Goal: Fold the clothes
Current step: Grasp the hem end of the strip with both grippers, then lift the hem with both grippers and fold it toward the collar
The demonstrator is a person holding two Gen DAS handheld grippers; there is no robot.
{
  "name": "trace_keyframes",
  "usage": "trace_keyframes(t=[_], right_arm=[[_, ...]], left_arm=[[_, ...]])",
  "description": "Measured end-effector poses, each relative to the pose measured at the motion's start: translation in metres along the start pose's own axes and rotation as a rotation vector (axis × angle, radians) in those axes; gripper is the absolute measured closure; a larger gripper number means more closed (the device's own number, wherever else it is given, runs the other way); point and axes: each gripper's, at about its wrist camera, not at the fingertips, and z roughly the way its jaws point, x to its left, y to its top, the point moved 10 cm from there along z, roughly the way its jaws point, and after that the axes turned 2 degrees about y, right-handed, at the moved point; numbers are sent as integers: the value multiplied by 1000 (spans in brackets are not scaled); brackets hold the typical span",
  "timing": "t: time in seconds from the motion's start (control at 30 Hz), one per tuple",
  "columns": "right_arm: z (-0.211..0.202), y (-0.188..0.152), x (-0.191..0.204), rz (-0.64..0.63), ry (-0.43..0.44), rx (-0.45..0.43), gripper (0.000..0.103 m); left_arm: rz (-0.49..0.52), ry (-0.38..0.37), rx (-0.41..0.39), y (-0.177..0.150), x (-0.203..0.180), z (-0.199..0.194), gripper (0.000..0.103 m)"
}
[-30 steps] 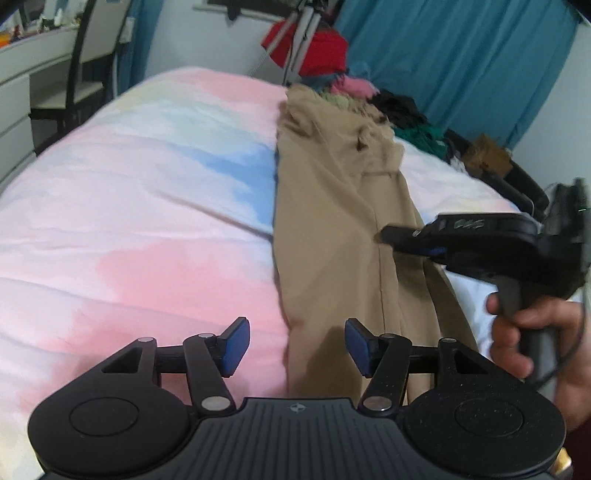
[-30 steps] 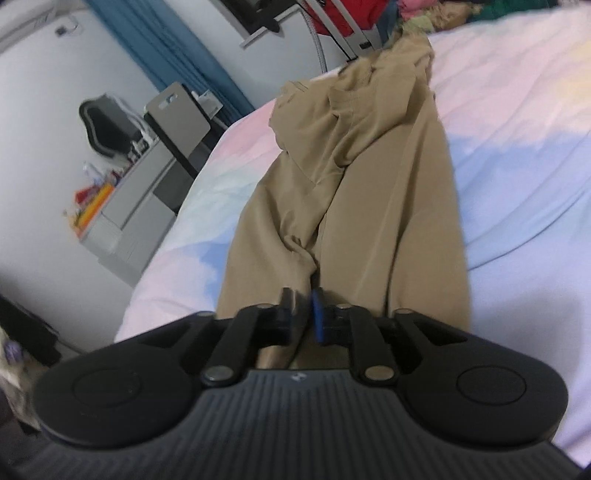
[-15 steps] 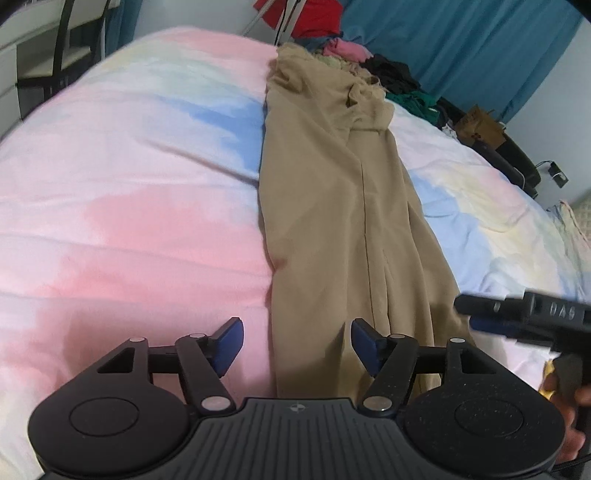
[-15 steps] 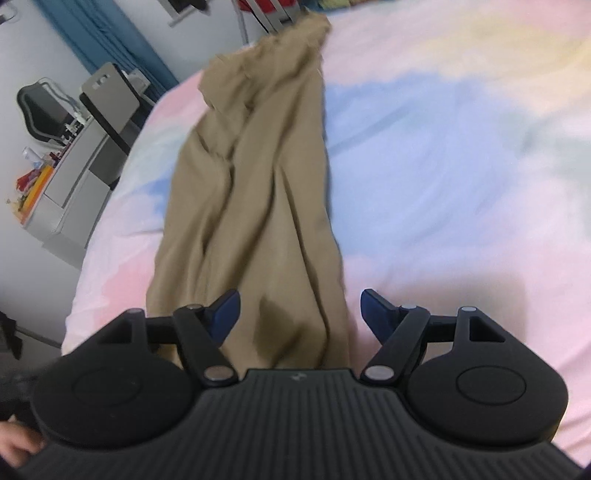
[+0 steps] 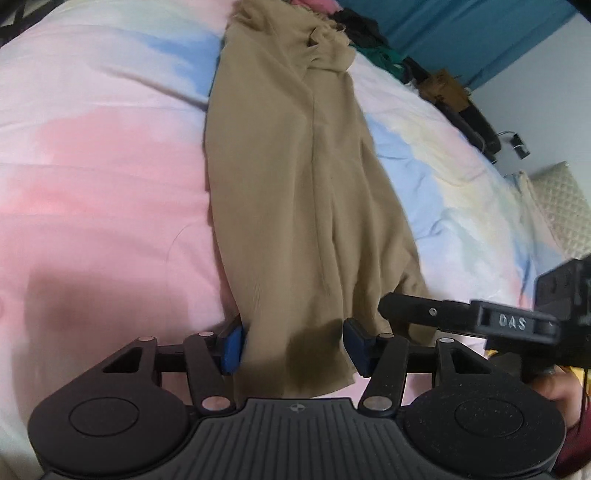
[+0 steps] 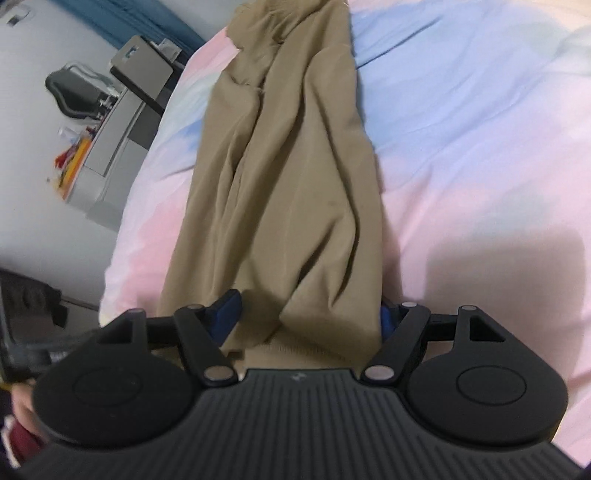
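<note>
- Your left gripper (image 5: 291, 347) is spread wide at the near hem of the tan trousers (image 5: 295, 192), its blue pads (image 5: 231, 347) either side of the cloth and not pressing it.
- Your right gripper (image 6: 308, 317) is likewise spread wide over the same near end; the left pad (image 6: 225, 314) lies on the cloth and the right pad (image 6: 386, 319) sits at its right edge, partly hidden by a fold. Nothing is clamped.
- In the left wrist view, your right gripper (image 5: 461, 317) shows at the near right, just beside the hem, with your right hand (image 5: 557, 395) under it.
- The trousers lie lengthwise on the bed (image 5: 92, 166), hem near, bunched waist far. They are doubled lengthwise into one long wrinkled strip with a seam down the middle.
- The bedcover is pastel pink, blue and pale yellow, with shadows of the tools on its near part.
- Far right in the left wrist view: a heap of dark and green clothes (image 5: 373, 40) at the bed edge, before a blue curtain (image 5: 461, 29).
- Far left in the right wrist view: a grey desk (image 6: 110, 147) with coloured clutter and a chair (image 6: 70, 92) behind it.
</note>
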Motion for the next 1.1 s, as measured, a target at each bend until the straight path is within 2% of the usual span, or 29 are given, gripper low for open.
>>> trace_keyframes(t=[0.1,0.27,0.3,0.33,0.37,0.4,0.47,0.5,0.6,0.77,0.97,1.1], right_arm=[[0,1,-1,-10,-10,0,31],[2,6,-2,-20,-33,-8,38],[2,6,-2,-31,-44,-10,45],[2,5,-2,-41,-56,-13,49],[3,5,-2,-52,-67,-15,60],[2,5,-3,-58,-75,-18,69],[0,4,-5,-60,-84,-26,77],[-1,4,-6,-57,-85,-33,82],[-6,6,-7,-46,-81,-57,89],[-22,17,10,-33,-18,-128,91],[-69,43,33,6,75,-257,93],[-103,56,53,-22,112,-315,93]], left_arm=[[-16,11,14,2,2,6,47],[-13,27,5,3,3,7,68],[-12,29,2,4,2,8,71],[-9,33,-3,3,4,5,81],[-5,37,-10,3,4,3,85],[-1,41,-16,3,4,1,87],[2,36,-31,4,1,-2,91],[3,27,-45,6,0,-4,92],[4,-14,-104,13,-5,-12,93],[-13,-115,-264,27,-12,-40,94],[-10,-224,-410,42,-25,-86,95],[16,-273,-497,53,-44,-127,95]])
